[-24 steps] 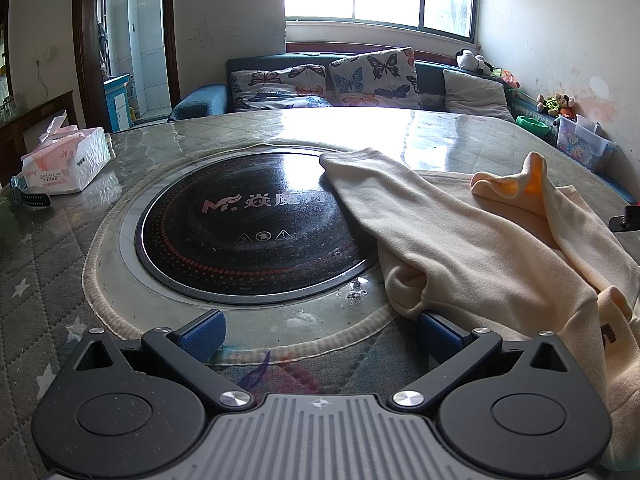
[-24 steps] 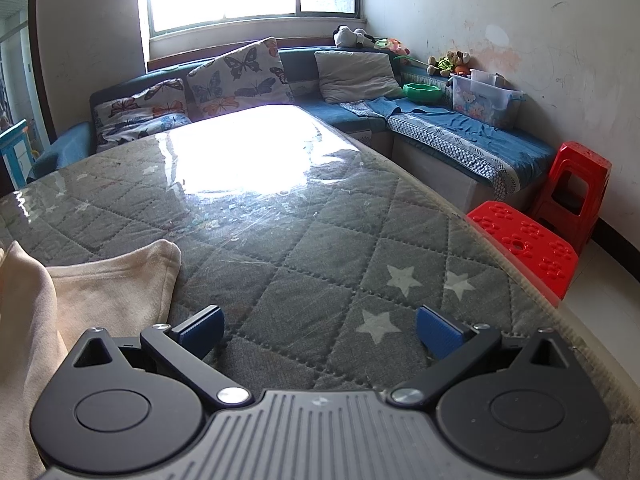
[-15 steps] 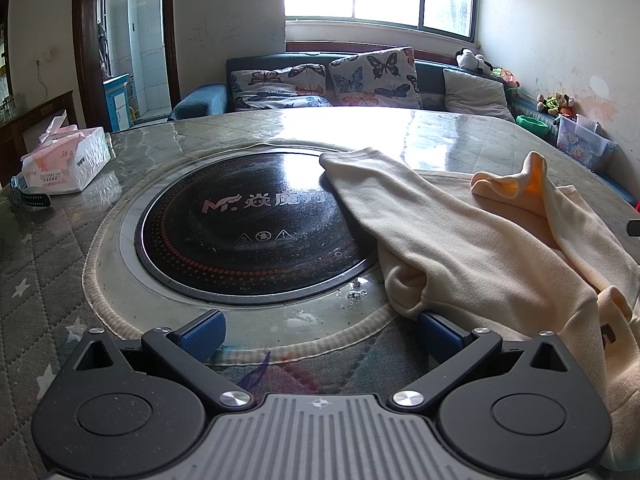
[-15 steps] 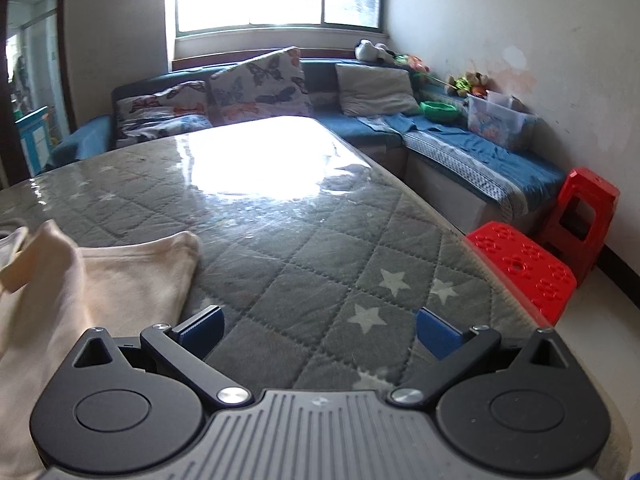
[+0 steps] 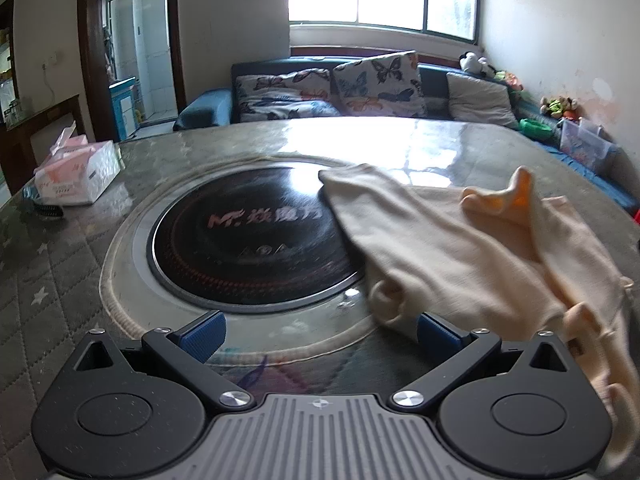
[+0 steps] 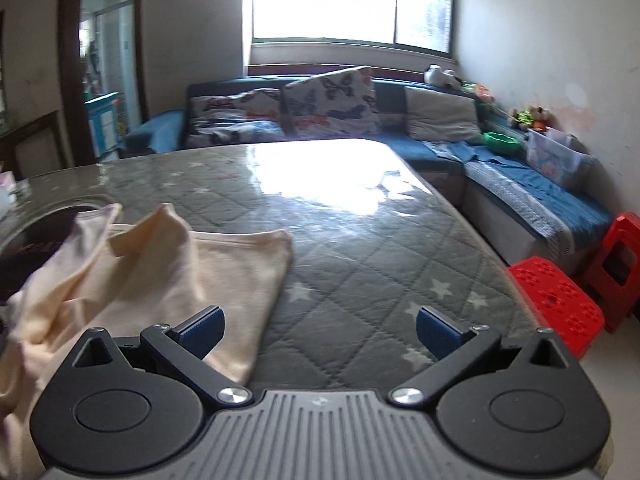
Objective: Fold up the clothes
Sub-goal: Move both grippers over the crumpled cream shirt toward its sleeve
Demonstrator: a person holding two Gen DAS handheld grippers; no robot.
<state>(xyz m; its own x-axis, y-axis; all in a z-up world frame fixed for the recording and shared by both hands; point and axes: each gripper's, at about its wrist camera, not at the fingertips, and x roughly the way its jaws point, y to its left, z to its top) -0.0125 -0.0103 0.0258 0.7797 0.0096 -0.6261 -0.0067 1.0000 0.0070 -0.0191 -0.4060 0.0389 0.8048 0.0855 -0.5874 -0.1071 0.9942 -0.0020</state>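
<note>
The cream garment (image 5: 460,248) is seen lying crumpled on the tabletop (image 5: 72,280), spread from the centre of the left wrist view out toward 3 o'clock and down to 5 o'clock. One flat panel of it is draped over the right edge of the dark round cooktop (image 5: 248,248) set into the tabletop; a peak of cloth is raised at about 2 o'clock.

The left gripper (image 5: 318,330) is held with its fingers (image 5: 202,330) spread wide, and nothing is pinched between them. The garment's rolled lower hem is found right at the right-hand finger, just beside its blue pad or touching it; contact cannot be confirmed. The left-hand finger is well clear of the cloth, over the pale ring around the cooktop.

In the right wrist view the garment (image 6: 168,272) is placed at 9 to 10 o'clock. The right gripper (image 6: 318,330) is likewise shown with fingers (image 6: 434,330) spread apart, nothing gripped. The left-hand finger is seen over a flat corner of the cloth; the right-hand one is over bare quilted cover with stars.

A tissue box (image 5: 78,176) is noted at 10 o'clock in the left view, well apart from the garment.
</note>
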